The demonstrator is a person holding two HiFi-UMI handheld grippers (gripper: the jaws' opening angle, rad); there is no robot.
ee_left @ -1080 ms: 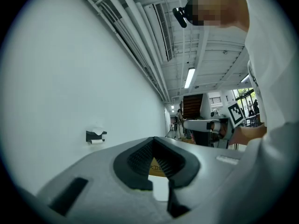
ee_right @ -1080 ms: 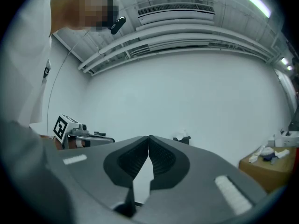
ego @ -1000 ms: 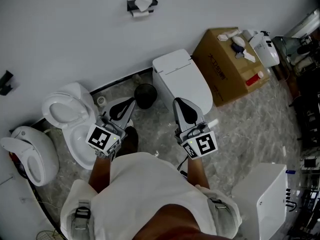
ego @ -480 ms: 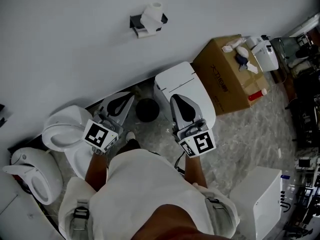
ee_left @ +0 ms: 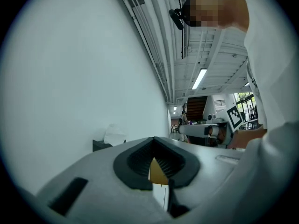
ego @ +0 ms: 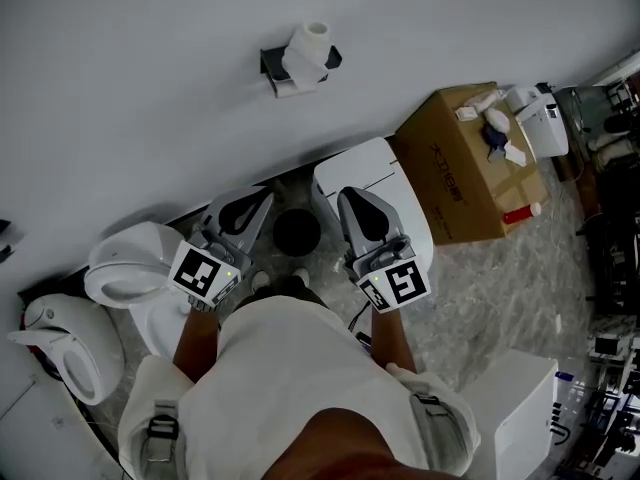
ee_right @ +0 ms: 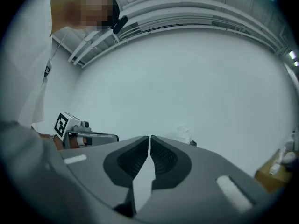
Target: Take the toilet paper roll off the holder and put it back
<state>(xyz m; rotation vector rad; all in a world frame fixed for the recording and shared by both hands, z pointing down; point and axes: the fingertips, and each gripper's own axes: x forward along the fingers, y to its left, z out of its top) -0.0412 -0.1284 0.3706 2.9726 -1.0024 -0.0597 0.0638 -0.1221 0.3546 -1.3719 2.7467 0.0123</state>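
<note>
On the white wall, the toilet paper roll (ego: 308,50) sat on its black holder (ego: 272,65), untouched. Well below the holder, the left hand-held gripper (ego: 258,200) and the right hand-held gripper (ego: 348,198) were held side by side, both pointing up toward it. The left one's jaws were closed tip to tip on nothing. The right one's jaws were also closed and empty, with only a thin slit between the pads. Each carried a cube with black-and-white square markers. Below and to the right of the holder stood a white toilet (ego: 385,173) with its lid down, and beyond it a cardboard box (ego: 460,163) whose dark side print was too small to read.
</note>
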